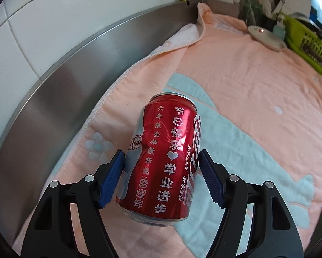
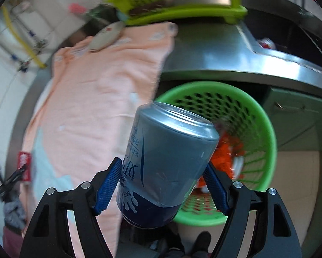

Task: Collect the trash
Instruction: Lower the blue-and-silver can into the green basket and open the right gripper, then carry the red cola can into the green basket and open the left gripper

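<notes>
Holding a blue can (image 2: pixel 167 165), the right tongs (image 2: pixel 161 185) pinch it w/ the green bin (image 2: pixel 266 129) just past & below. Left tongs (image 1: pixel 161 180) squeeze a red can (image 1: pixel 165 157) over the towel (image 1: pixel 247 86). Get right over the bin, then let go.

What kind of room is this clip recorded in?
Most likely a home kitchen: a stainless-steel counter against a white tiled wall, a green dish rack at its far end, and a green waste basket on the floor below.
</notes>
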Demonstrator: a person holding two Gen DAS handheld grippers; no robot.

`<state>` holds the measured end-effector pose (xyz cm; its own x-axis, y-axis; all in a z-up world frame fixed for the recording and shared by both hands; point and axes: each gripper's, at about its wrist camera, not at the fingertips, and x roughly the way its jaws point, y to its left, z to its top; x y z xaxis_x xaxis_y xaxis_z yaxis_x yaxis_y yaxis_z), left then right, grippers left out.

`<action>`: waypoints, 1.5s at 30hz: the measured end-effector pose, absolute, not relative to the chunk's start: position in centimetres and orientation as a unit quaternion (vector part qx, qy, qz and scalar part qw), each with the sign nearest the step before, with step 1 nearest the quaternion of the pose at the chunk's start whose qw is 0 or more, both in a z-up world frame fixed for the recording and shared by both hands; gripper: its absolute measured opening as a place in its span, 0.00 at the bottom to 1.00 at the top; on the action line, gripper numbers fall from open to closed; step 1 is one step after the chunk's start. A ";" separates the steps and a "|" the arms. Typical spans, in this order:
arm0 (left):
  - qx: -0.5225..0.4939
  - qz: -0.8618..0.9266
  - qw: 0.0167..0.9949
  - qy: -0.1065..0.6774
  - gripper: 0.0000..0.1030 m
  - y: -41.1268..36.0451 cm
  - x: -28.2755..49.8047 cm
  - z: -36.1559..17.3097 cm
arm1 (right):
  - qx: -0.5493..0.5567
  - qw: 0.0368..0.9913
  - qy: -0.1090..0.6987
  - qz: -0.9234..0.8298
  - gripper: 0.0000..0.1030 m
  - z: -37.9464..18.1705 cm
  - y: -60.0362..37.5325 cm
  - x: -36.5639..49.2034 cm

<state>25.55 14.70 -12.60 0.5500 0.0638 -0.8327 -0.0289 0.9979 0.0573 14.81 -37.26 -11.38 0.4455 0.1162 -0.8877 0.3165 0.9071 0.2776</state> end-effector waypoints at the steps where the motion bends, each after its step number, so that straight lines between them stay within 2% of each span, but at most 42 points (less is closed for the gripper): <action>1: 0.004 0.019 0.882 0.470 0.67 14.6 25.0 -12.2 | 0.205 0.823 0.525 -0.073 0.70 -12.1 -38.1 14.8; 13: -0.068 -0.077 0.902 0.419 0.67 8.3 18.9 -7.1 | 0.124 0.810 0.563 -0.109 0.70 -18.1 -40.2 14.8; 20: -0.069 -0.143 0.902 0.402 0.67 1.1 17.9 -4.7 | 0.137 0.801 0.573 -0.103 0.72 -19.3 -41.5 14.0; 30: -0.055 -0.227 0.879 0.416 0.67 -10.0 17.8 -4.9 | 0.148 0.821 0.546 -0.080 0.74 -15.8 -43.0 11.4; 38: -0.036 -0.274 0.853 0.442 0.67 -19.2 18.3 -7.6 | 0.107 0.857 0.501 -0.061 0.77 -11.2 -42.4 7.6; 45: -0.018 -0.285 0.834 0.473 0.68 -24.8 19.2 -10.7 | 0.082 0.869 0.484 -0.053 0.78 -10.0 -42.0 5.6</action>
<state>19.23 -24.81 -10.70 0.3909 -0.4911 -0.7785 0.4578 0.8375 -0.2984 5.59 -42.01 -10.01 0.5253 -0.0127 -0.8508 0.1711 0.9810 0.0910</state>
